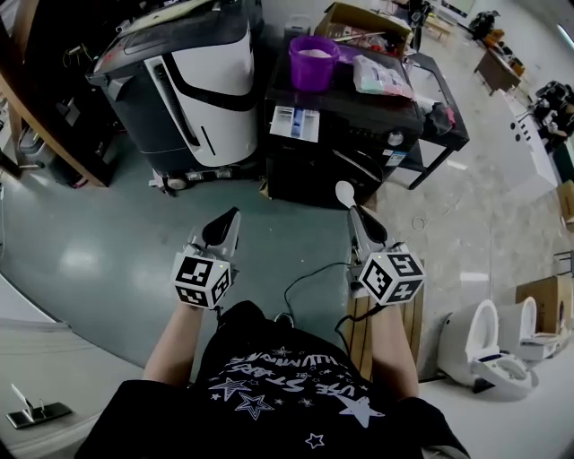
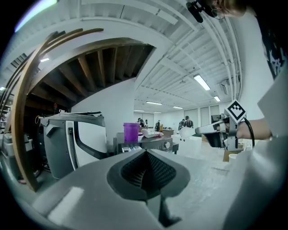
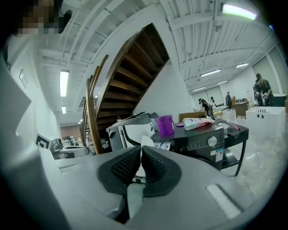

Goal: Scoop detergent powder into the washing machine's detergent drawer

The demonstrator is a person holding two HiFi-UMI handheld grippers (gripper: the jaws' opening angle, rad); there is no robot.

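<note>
Short of the washing machine, both grippers hang in mid-air, well apart from it and from each other. Only the head view shows the pulled-out detergent drawer from above, at the machine's top left corner, and the pale powder inside the purple tub on the machine's lid behind it. A detergent bag lies on the lid beside the tub.

The right gripper view shows what the head view only hints at. The right gripper has its ribbed pads pressed onto the thin handle of a white scoop, which rises between them towards the machine. From above, the scoop's bowl pokes out past the jaw tips, clear of the machine's front. I cannot tell whether it carries powder.

The left gripper view shows the left gripper with its pads closed together and nothing between them. It points at the machine from the left.

Left of the machine stands a grey-and-white appliance, and behind the machine sits a cardboard box. A low black side table butts against the machine's right side. A black cable trails over the floor between the person and the machine, and nothing else lies on that stretch.

The floor is glossy grey-green in front of the machine and pale marbled stone to its right, where white toilets stand. A wooden staircase climbs beyond the machine under a white beamed ceiling.
</note>
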